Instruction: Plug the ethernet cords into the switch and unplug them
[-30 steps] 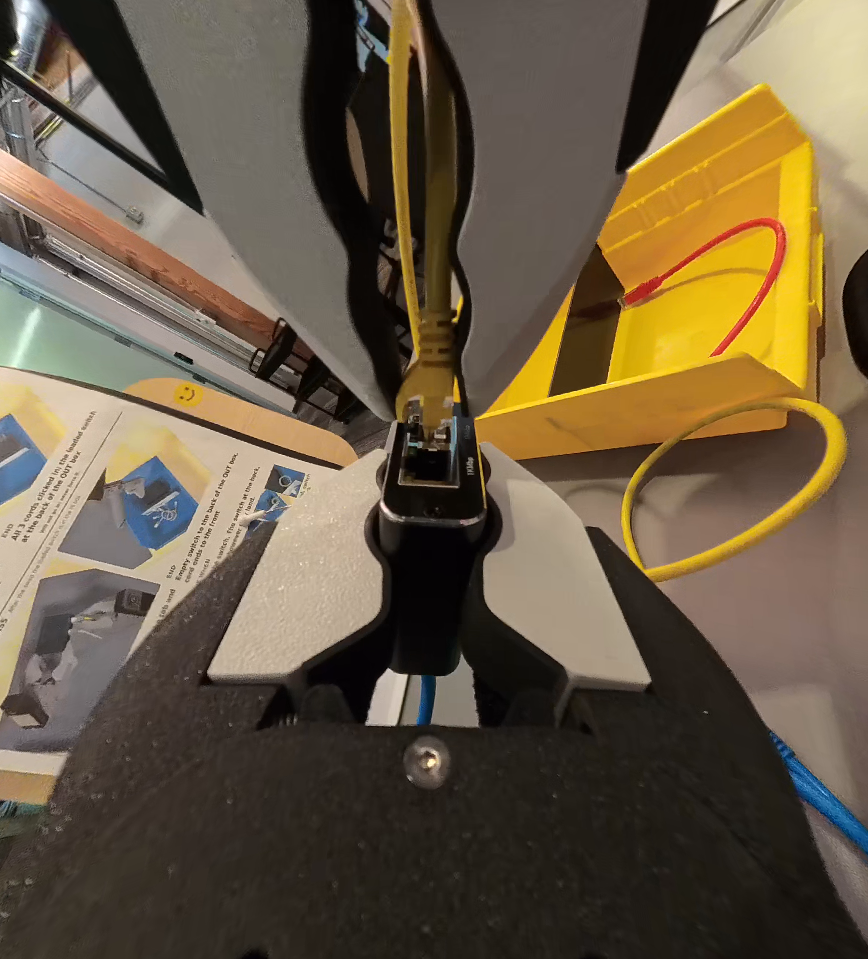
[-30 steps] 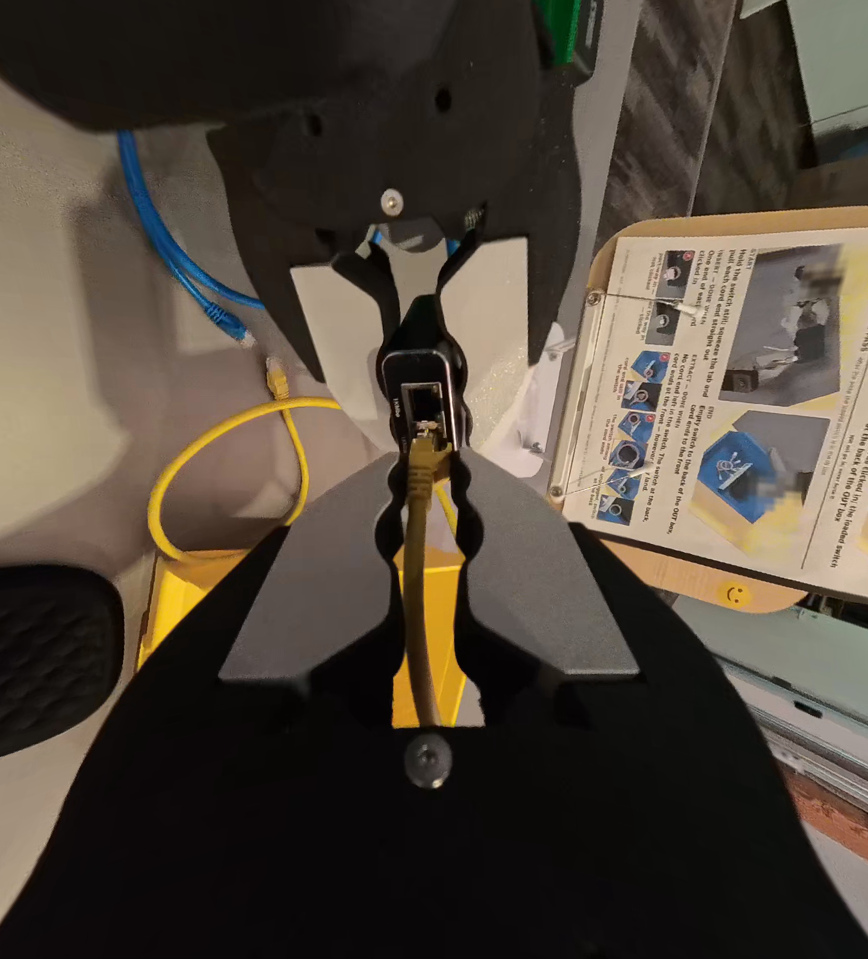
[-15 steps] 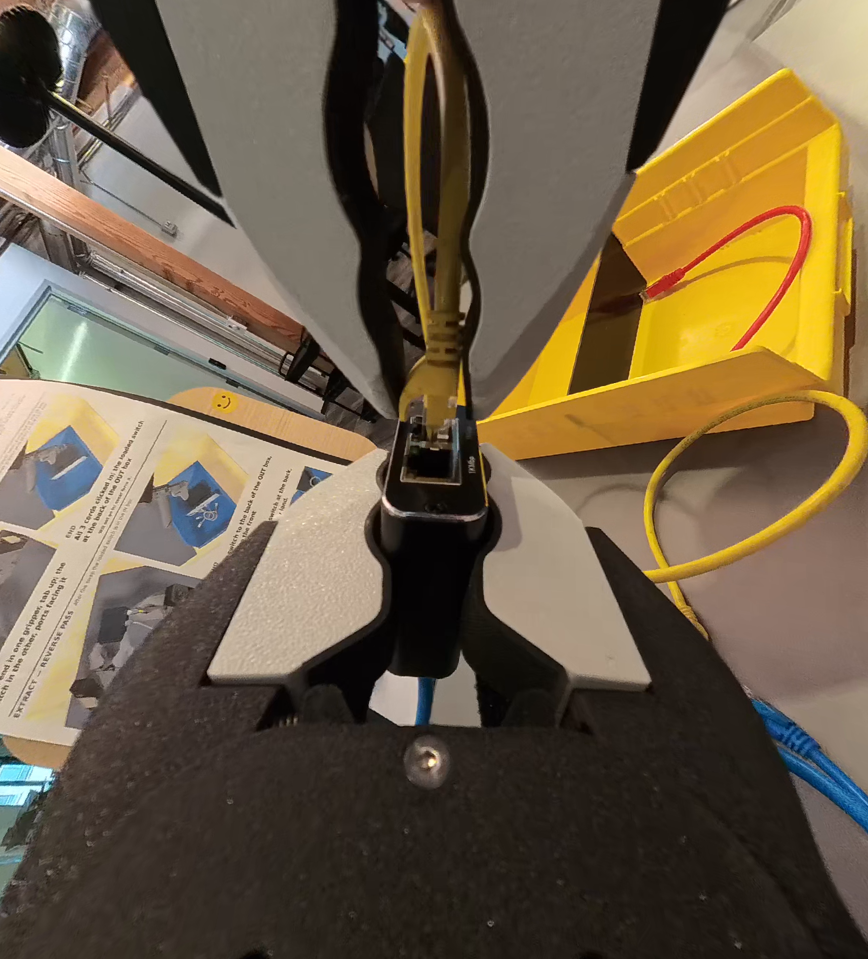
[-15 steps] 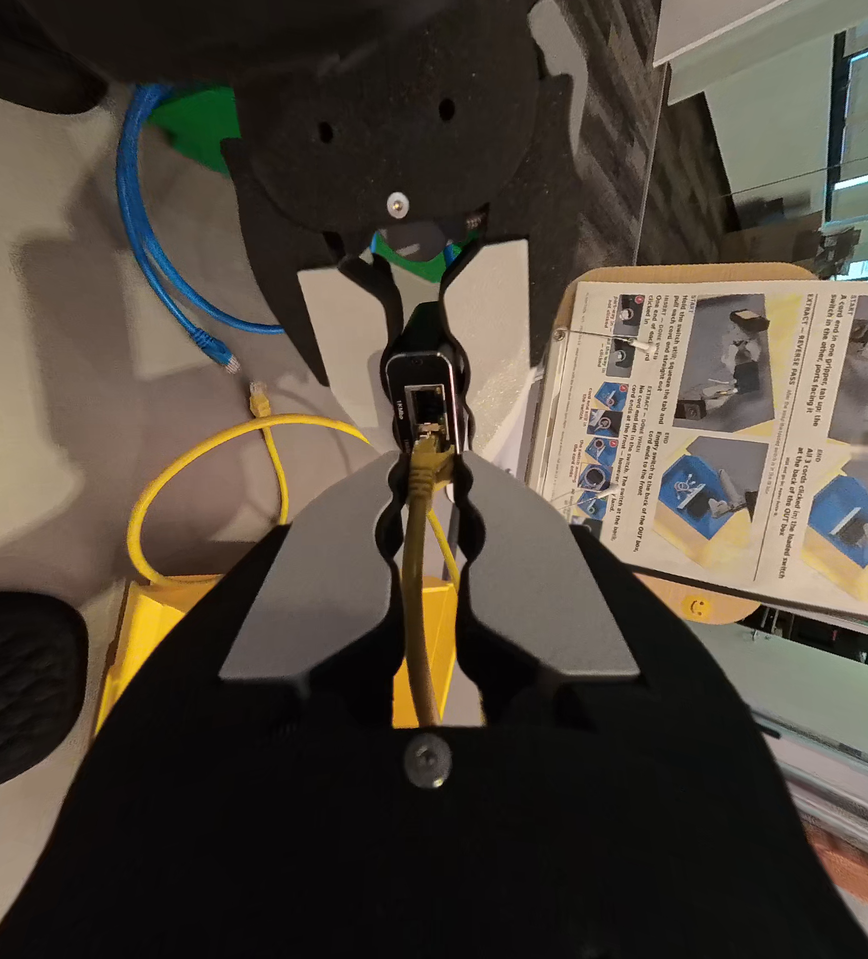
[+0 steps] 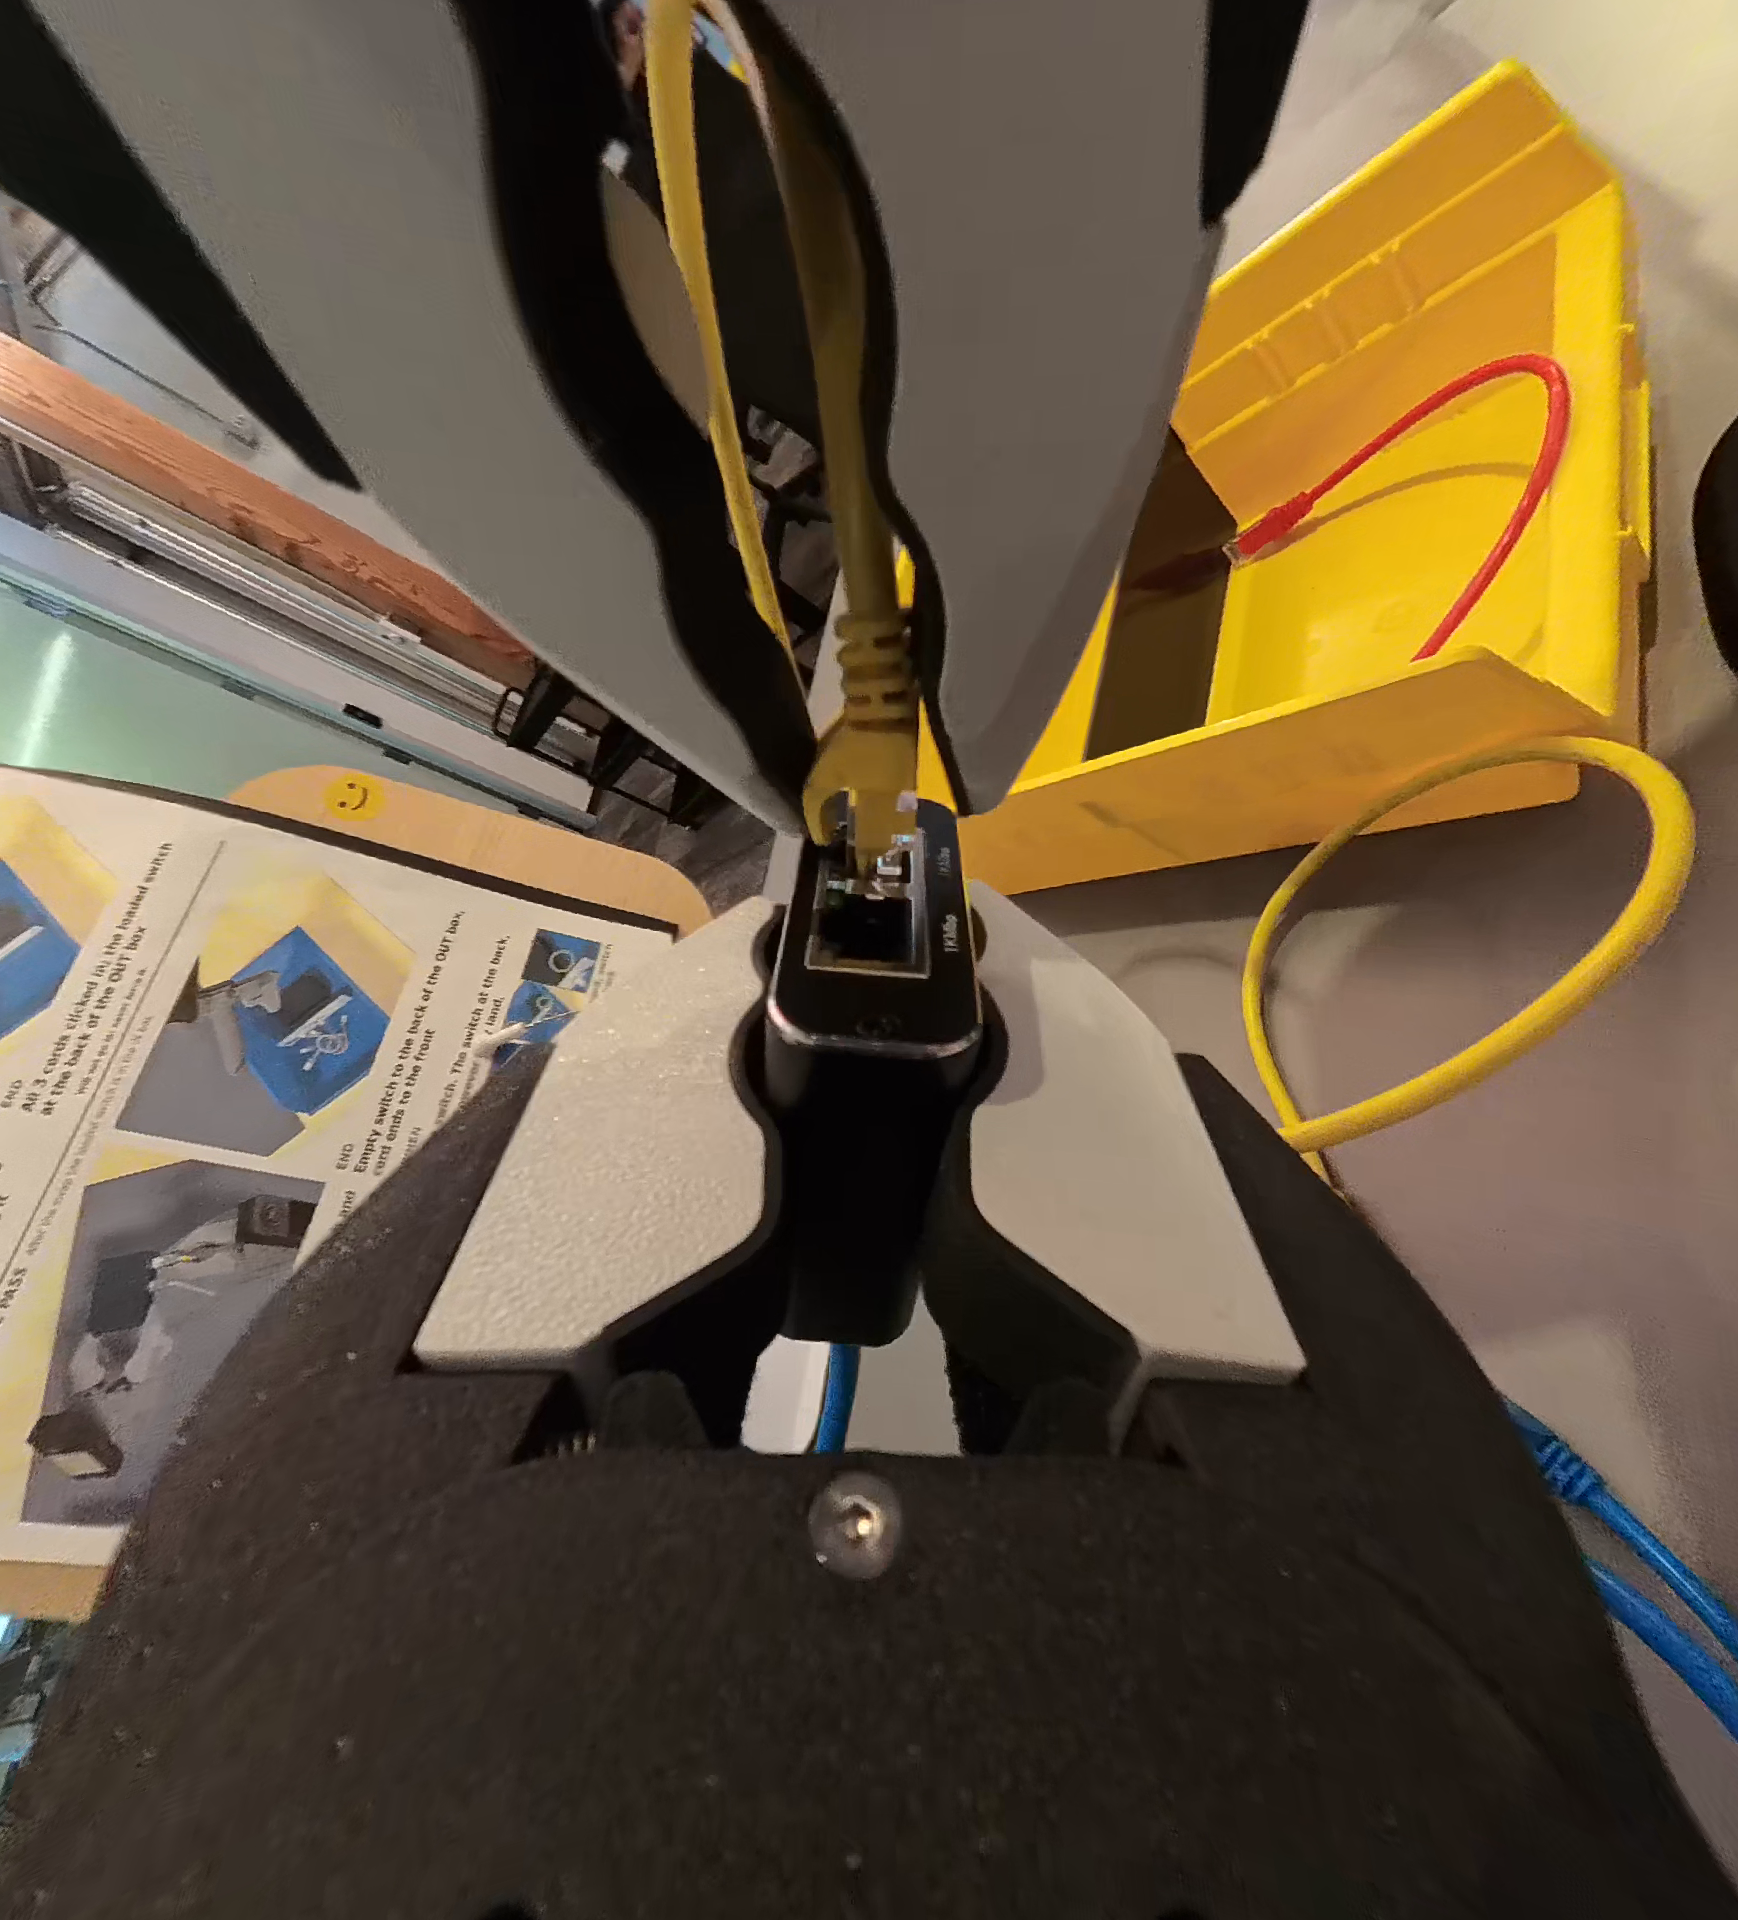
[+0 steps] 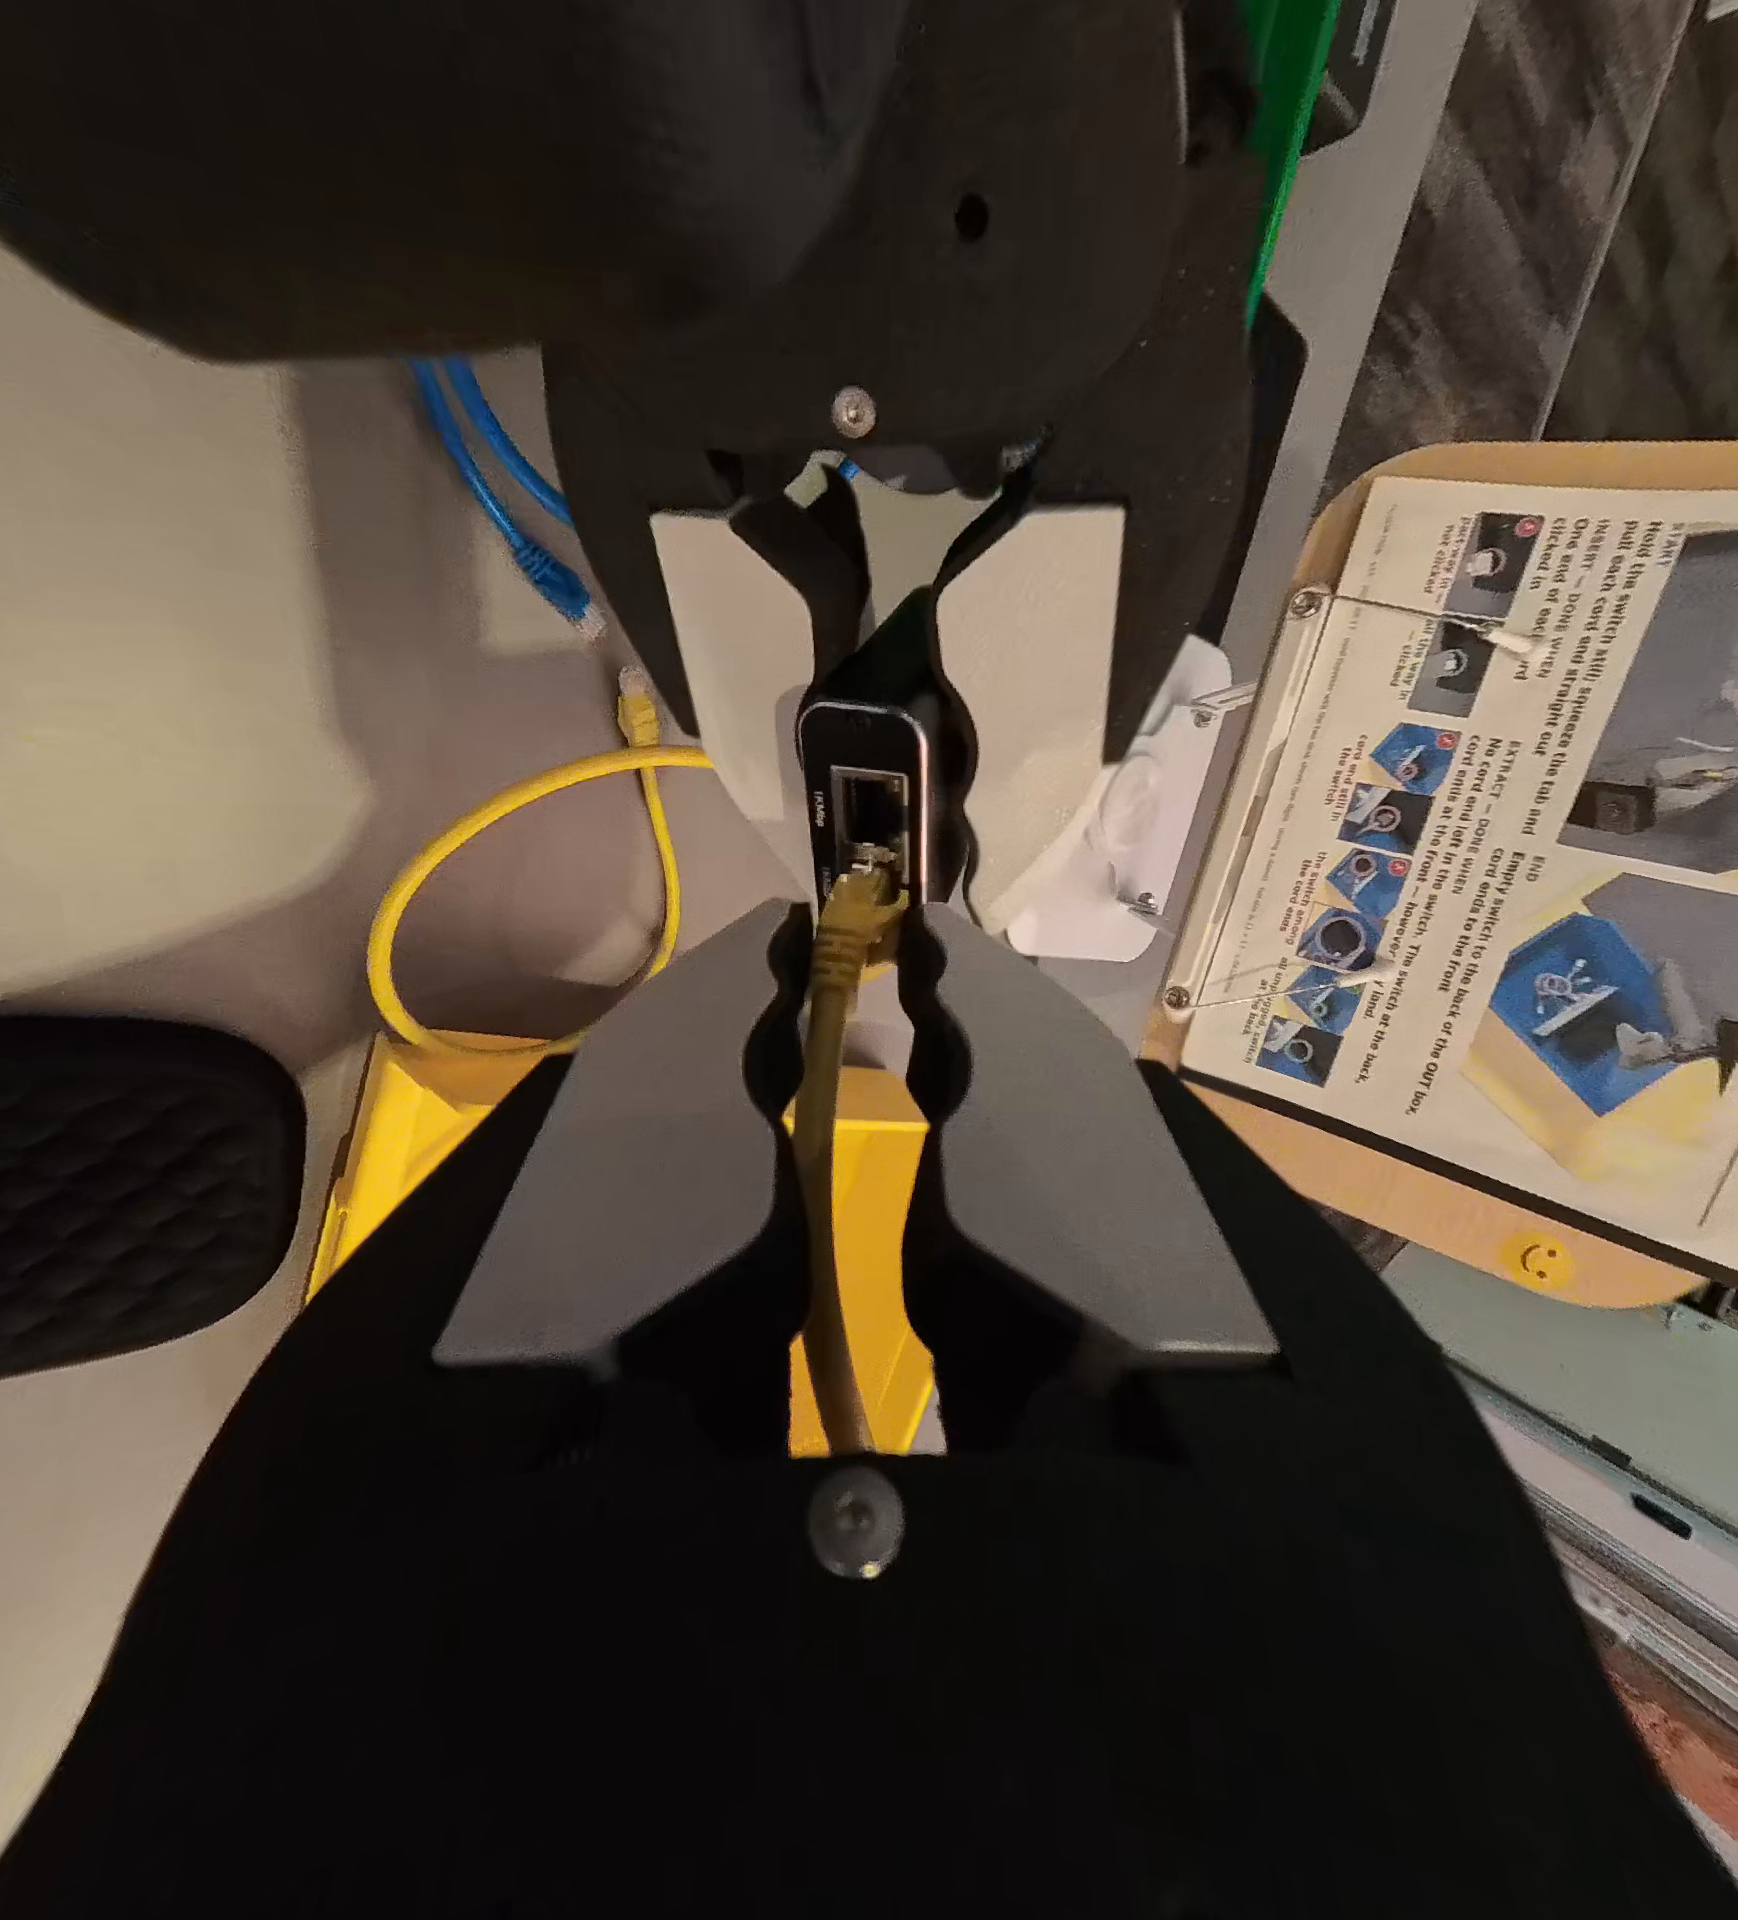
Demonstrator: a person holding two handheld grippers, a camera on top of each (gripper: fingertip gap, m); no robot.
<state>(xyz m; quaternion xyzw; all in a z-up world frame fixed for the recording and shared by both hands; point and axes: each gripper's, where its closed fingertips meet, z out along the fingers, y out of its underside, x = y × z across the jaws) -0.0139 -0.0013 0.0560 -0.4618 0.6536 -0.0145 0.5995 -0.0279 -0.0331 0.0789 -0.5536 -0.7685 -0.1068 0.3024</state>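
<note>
Now the left tongs [image 5: 870, 1023] clamp the switch [image 5: 870, 997], ports facing the right tongs [image 6: 860, 935], which pinch the yellow cord [image 6: 829, 1143]; plug at the far port, nearly in line.

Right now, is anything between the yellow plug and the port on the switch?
Nothing visible. The yellow plug, held in the right tool, sits right at the port of the switch.

You see a glossy black box-shaped switch [image 5: 870, 1122]; a yellow rubber-sheathed cord [image 5: 870, 582] at it, a yellow plastic bin [image 5: 1364, 582] beyond holding a red cord [image 5: 1509, 488], blue cords [image 5: 1696, 1621] nearer you.
</note>
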